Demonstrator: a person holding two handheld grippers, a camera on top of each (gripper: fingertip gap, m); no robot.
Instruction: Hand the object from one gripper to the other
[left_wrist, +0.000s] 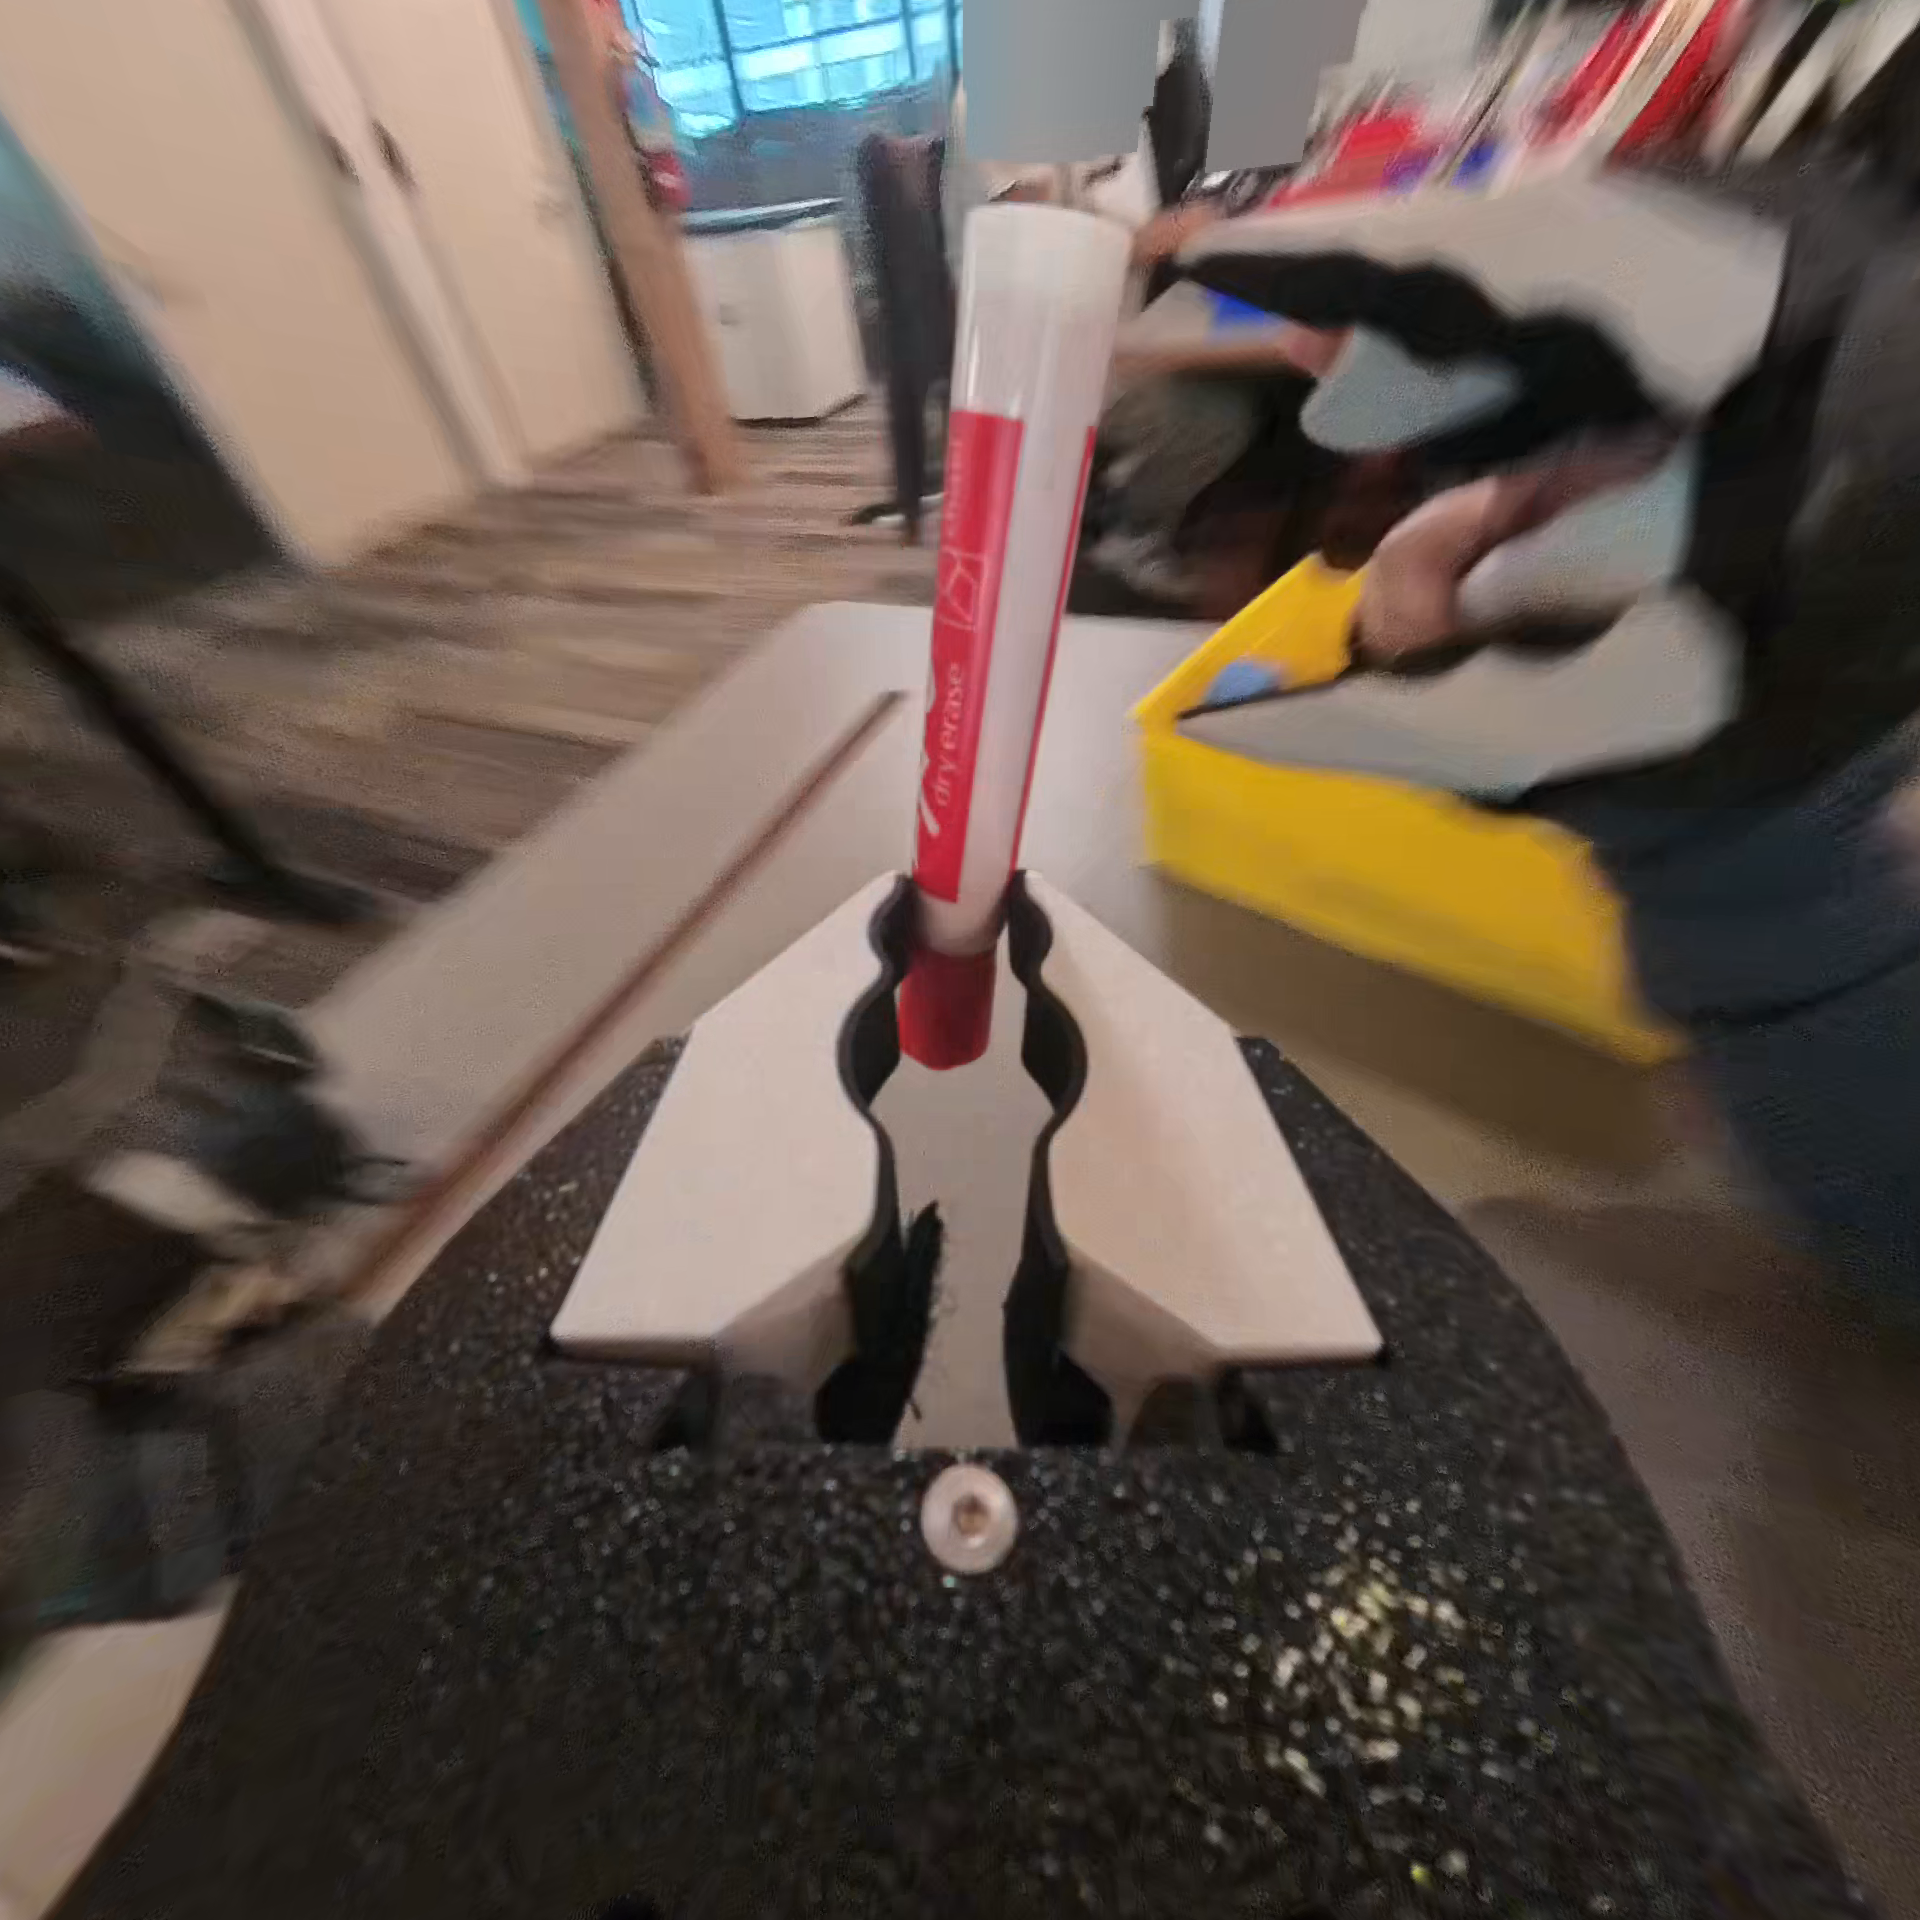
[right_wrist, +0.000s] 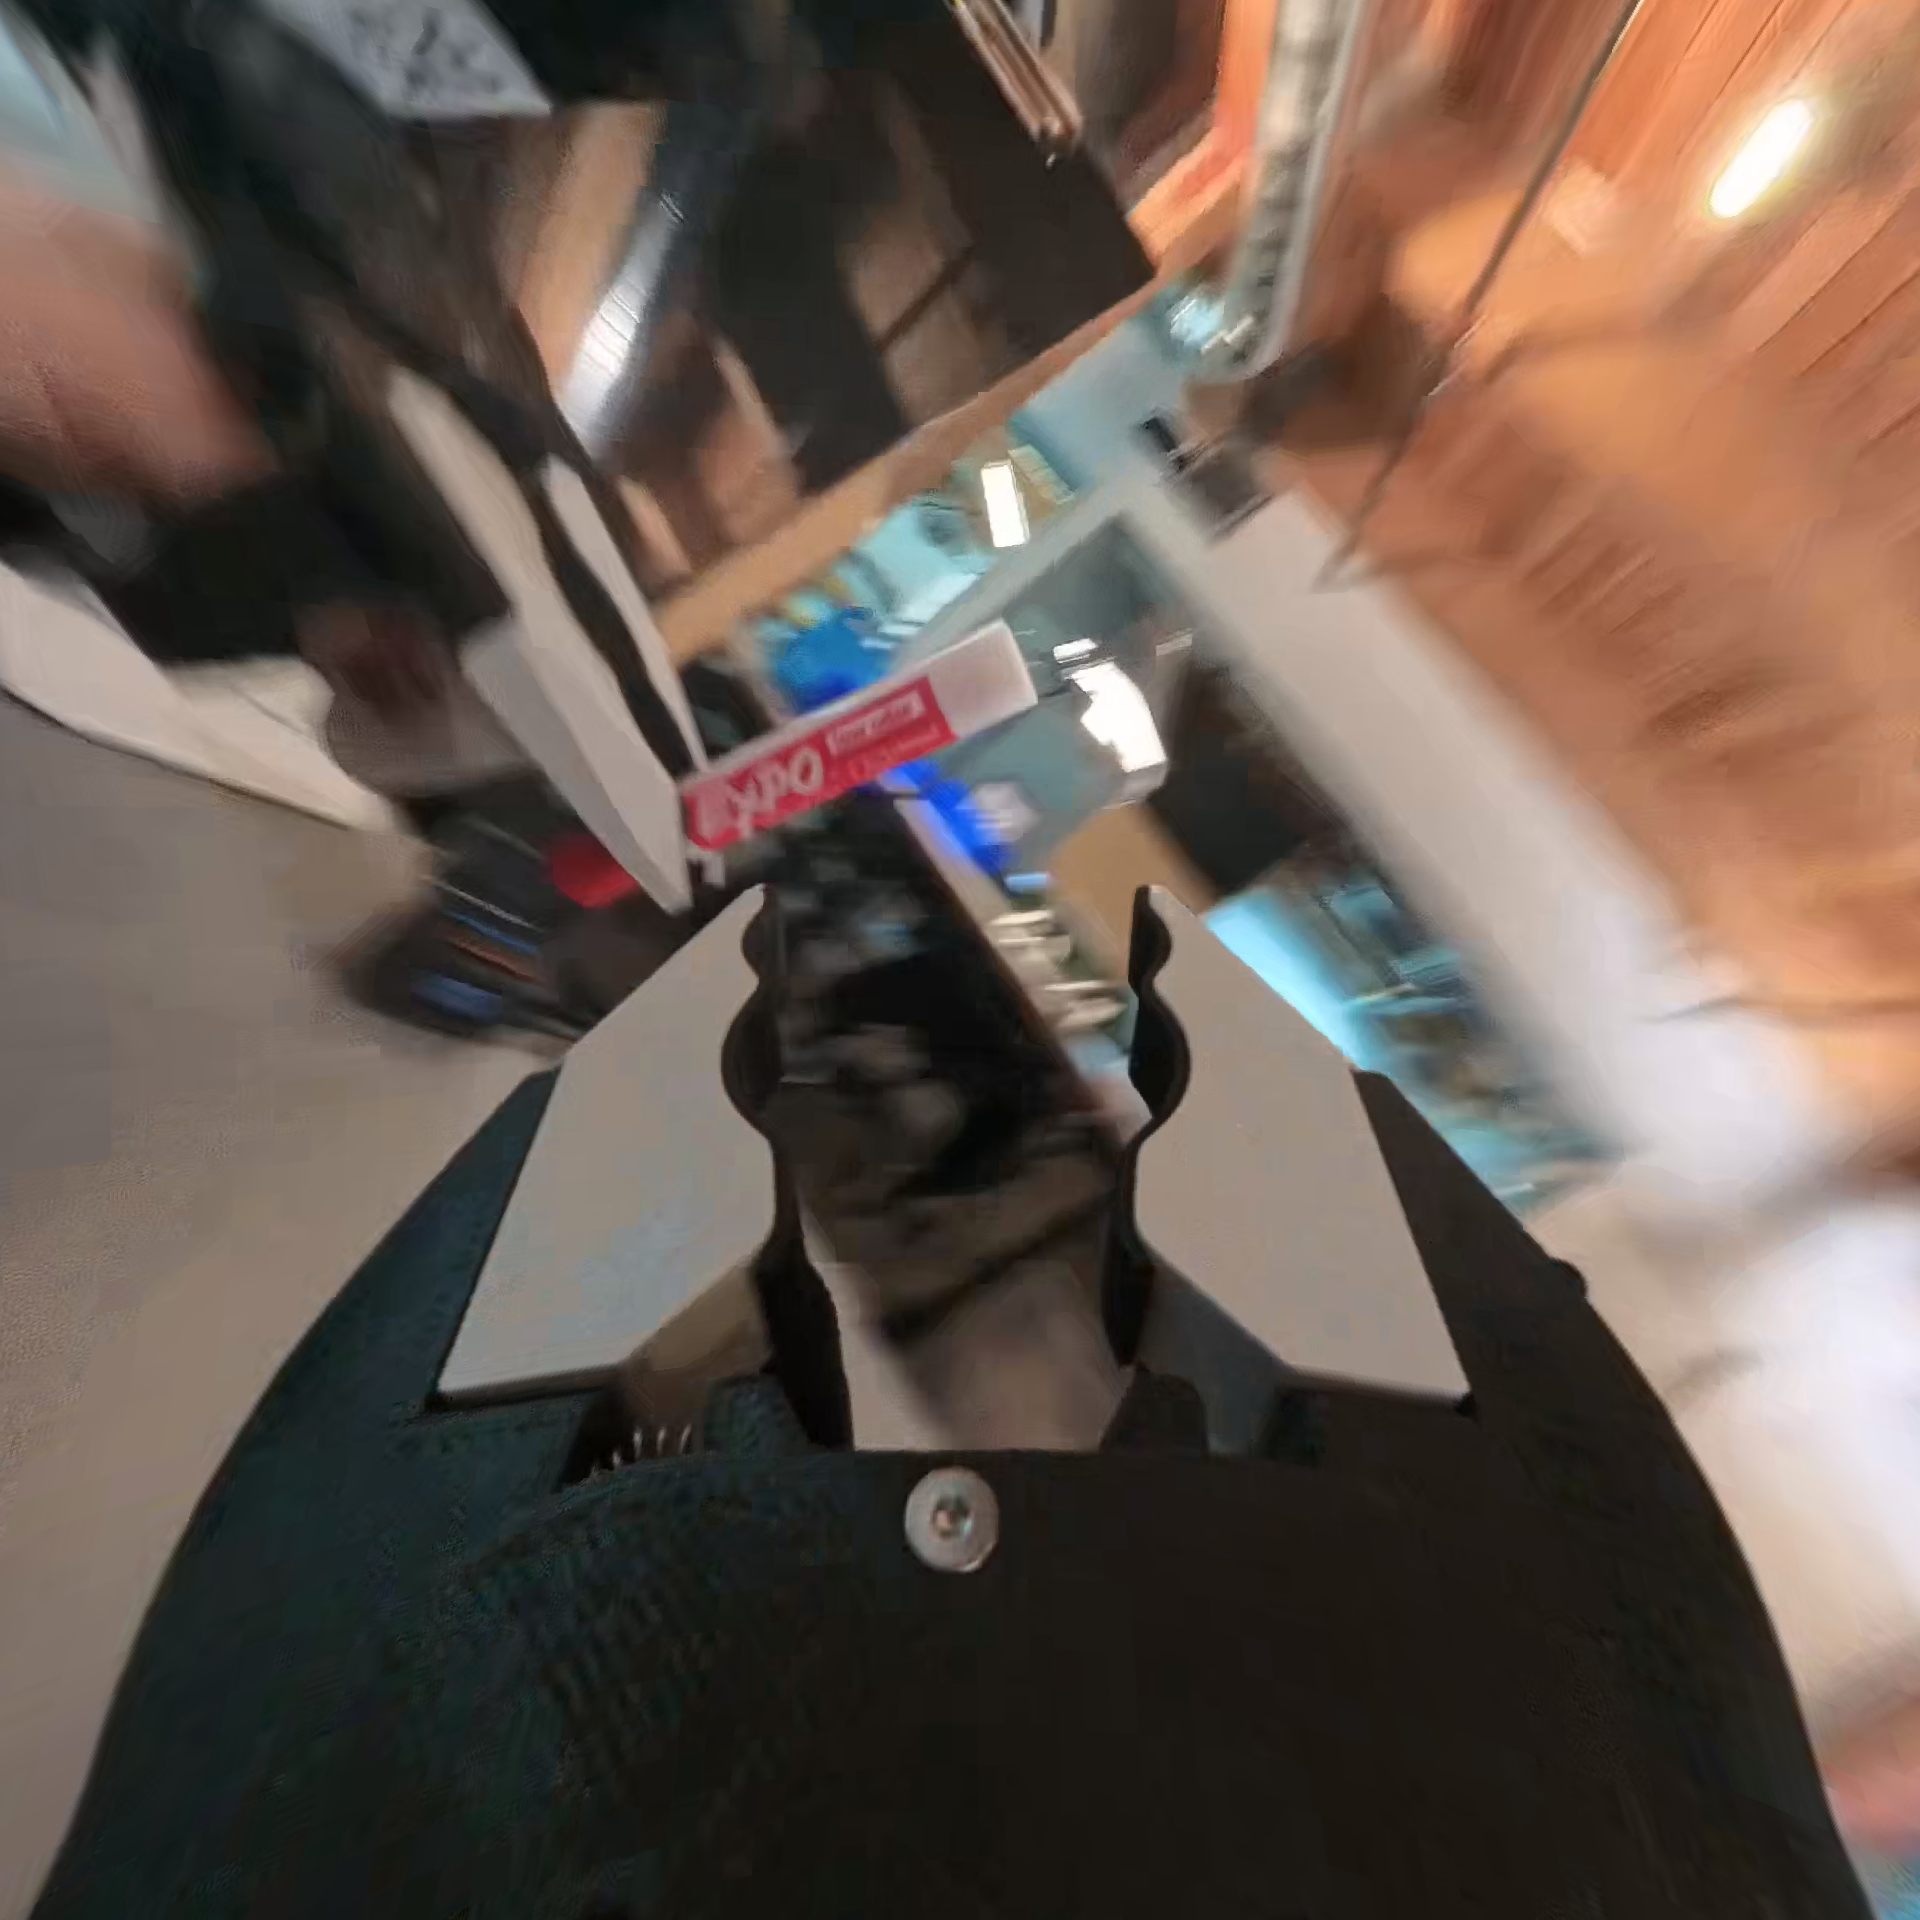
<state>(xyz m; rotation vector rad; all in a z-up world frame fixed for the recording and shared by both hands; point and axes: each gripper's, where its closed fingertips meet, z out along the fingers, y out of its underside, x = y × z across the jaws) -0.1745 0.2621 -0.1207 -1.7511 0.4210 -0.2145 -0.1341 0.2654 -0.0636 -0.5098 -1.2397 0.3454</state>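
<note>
A white marker with a red label and red cap (left_wrist: 997, 623) stands upright between the fingertips of my left gripper (left_wrist: 961, 904), which is shut on it near the capped end. The white end points up and away. In the right wrist view the same marker (right_wrist: 862, 743) sticks out sideways from the left gripper's white fingers (right_wrist: 592, 717), just beyond and to the upper left of my right gripper (right_wrist: 951, 914). My right gripper is open and empty. It also shows in the left wrist view (left_wrist: 1455, 343), blurred, to the marker's right, held by a hand.
A yellow bin (left_wrist: 1382, 852) stands on the grey table (left_wrist: 727, 790) to the right of the marker. A person's hand (left_wrist: 1434, 582) and dark sleeve are above the bin. Both views are blurred with motion; wooden floor lies to the left.
</note>
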